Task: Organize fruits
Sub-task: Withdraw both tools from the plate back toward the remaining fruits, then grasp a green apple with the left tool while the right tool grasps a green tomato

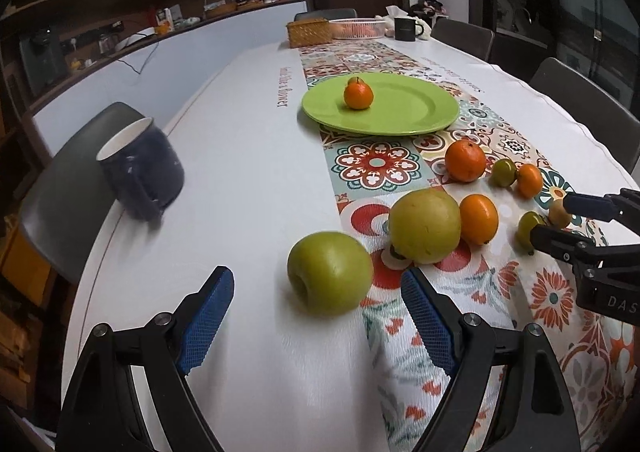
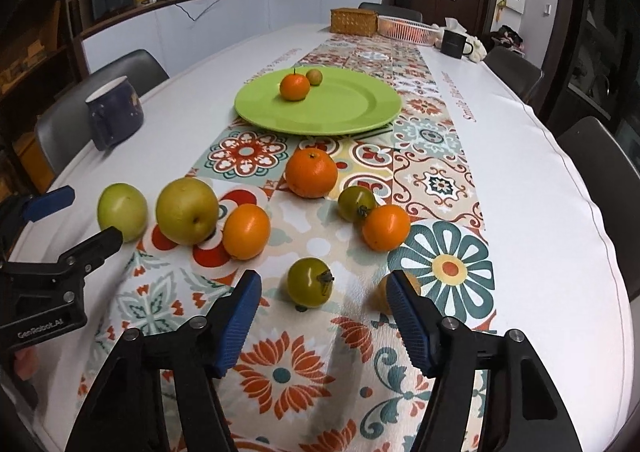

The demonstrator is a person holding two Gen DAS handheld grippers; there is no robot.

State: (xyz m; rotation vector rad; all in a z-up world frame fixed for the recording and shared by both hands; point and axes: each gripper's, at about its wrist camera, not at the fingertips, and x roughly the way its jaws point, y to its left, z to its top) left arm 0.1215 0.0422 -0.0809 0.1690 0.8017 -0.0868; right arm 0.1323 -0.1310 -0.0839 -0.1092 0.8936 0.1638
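1. Landmark: green plate (image 2: 318,104) mid-table on the patterned runner (image 2: 436,180). On it sit a small orange (image 2: 294,87) and a small green fruit (image 2: 314,76) just behind it, touching or nearly so.
2. Navy mug (image 2: 114,114) well left of the plate on the white tablecloth (image 1: 240,172). Wicker box (image 2: 354,21), pink basket (image 2: 406,28) and black mug (image 2: 454,43) far behind the plate.
3. Loose fruit in front of the plate: large orange (image 2: 312,173) nearest it; then green tomato (image 2: 356,203) touching another orange (image 2: 386,227); further left a yellow-green pear (image 2: 187,211) touching an orange (image 2: 246,231), and a green apple (image 1: 330,278) just beside the pear.
4. Left gripper (image 1: 318,318): apple lies just ahead of the fingertips, centred in the gap, not touching. Pear close beside the apple on the right-finger side.
5. Right gripper (image 2: 322,310): stemmed green tomato (image 2: 309,281) between and slightly ahead of the tips, apart from both. A small yellowish fruit (image 2: 382,294) is partly hidden behind the right finger; contact unclear.
6. Both grippers: fingers spread wide, holding nothing.
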